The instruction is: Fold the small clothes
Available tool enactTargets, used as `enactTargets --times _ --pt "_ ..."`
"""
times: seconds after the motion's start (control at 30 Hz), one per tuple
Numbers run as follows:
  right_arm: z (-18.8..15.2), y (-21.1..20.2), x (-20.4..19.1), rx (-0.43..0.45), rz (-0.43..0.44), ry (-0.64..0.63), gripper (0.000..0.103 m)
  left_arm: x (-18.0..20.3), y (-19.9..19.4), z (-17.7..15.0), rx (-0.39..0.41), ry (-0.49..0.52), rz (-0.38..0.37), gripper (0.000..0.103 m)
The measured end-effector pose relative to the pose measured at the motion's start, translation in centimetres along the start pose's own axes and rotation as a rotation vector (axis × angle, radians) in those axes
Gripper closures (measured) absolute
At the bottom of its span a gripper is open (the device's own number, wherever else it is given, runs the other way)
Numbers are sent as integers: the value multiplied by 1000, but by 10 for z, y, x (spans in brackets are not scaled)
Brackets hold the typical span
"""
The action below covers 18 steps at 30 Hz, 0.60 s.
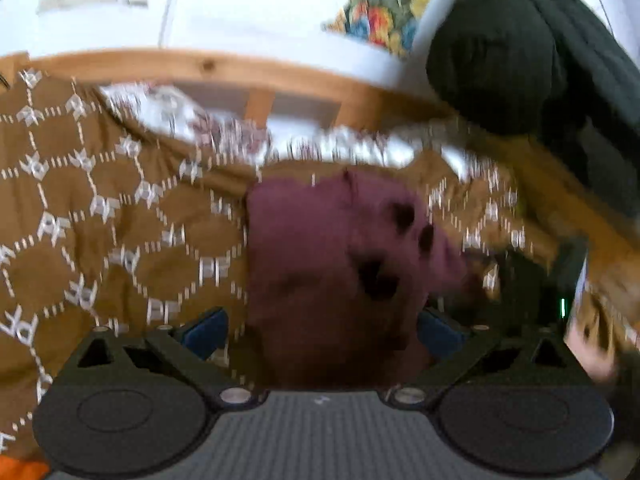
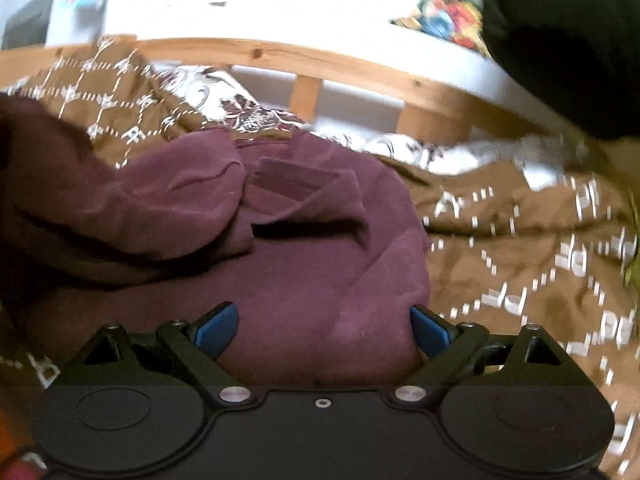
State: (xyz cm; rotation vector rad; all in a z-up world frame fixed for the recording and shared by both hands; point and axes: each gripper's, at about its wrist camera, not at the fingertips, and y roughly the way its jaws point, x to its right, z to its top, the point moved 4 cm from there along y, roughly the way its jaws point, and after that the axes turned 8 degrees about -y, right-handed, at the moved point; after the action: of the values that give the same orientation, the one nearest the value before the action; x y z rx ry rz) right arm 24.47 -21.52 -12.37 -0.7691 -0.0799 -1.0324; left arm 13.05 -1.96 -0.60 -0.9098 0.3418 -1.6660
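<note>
on brown bedspread [image 2: 520, 240], maroon garment [image 2: 280, 248], seemingly crumpled.

Maroon garment [image 2: 248, 240] is lying crumpled on the brown patterned bedspread [image 2: 520, 248], partly folded, a flap lapping over from the left and a rectangular seamed panel showing at the far middle. In the left wrist view it's bunching up as a blurred lump [image 1: 332, 264] with dark holes showing right of centre.
</note>
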Motion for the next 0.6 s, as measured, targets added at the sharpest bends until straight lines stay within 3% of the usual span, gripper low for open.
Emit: enactTargets --times 0.17,0.27,0.33,0.4,0.47,0.6 --pt "28 29 -11 22 9 -256 8 0 22 -8 -16 49 -11 4" --pt "46 55 -19 7 32 -448 9 9 37 -2 -44 58 -44 27" --pt "60 65 -18 41 56 -501 10 13 38 -2 -34 68 -46 34" --pt "75 73 -11 78 61 -504 10 17 38 -5 -13 91 -36 54" --pt "91 86 0 95 40 -472 10 15 37 -6 1 75 -13 65" --pt "109 111 27 59 19 -279 9 5 28 -6 25 -38 -22 71"
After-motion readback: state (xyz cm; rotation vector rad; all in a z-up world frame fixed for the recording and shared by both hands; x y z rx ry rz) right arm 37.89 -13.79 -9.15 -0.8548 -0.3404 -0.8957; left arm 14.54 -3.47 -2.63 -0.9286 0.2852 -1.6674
